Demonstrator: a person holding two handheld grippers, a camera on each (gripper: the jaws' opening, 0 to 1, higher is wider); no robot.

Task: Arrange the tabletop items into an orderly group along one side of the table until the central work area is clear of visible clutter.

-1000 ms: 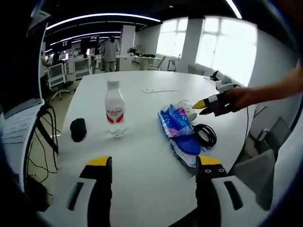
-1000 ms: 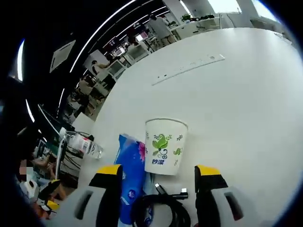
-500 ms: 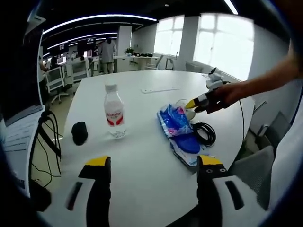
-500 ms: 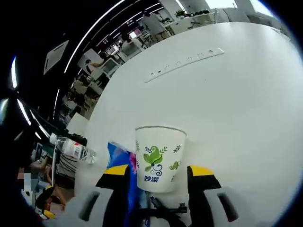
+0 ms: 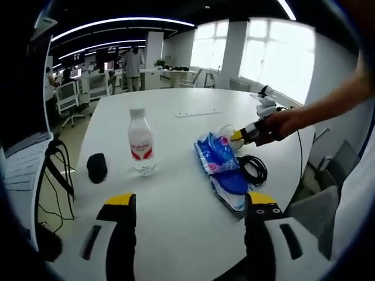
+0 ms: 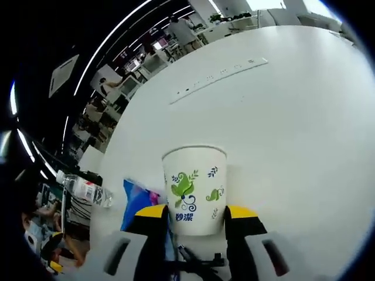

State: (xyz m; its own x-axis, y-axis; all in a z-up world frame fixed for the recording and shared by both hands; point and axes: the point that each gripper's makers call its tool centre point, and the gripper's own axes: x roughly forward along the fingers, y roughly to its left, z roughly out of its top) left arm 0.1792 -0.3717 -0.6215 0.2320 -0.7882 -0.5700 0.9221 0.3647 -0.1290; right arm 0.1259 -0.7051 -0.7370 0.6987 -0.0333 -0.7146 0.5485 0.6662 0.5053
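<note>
A white paper cup [image 6: 193, 175] with green leaf print stands upright on the white table [image 6: 293, 134]. My right gripper [image 6: 196, 213] is shut on its lower part, one yellow-tipped jaw against each side. In the left gripper view the same cup [image 5: 226, 130] peeks out behind blue tissue packs [image 5: 218, 159], and the right gripper [image 5: 245, 133] reaches it from the right, held by a person's hand [image 5: 281, 122]. My left gripper [image 5: 192, 202] hovers open over the table's near edge with nothing between its jaws. A water bottle [image 5: 142, 142] stands upright left of the packs.
A small black object [image 5: 96, 167] lies left of the bottle. A coiled black cable [image 5: 253, 167] sits beside the packs. A flat socket strip [image 5: 199, 111] is set into the table farther back. Office desks, chairs and people stand beyond the table.
The right gripper has moved forward onto the cup and its jaws have narrowed from well apart to against the cup's sides. The left gripper has barely moved.
</note>
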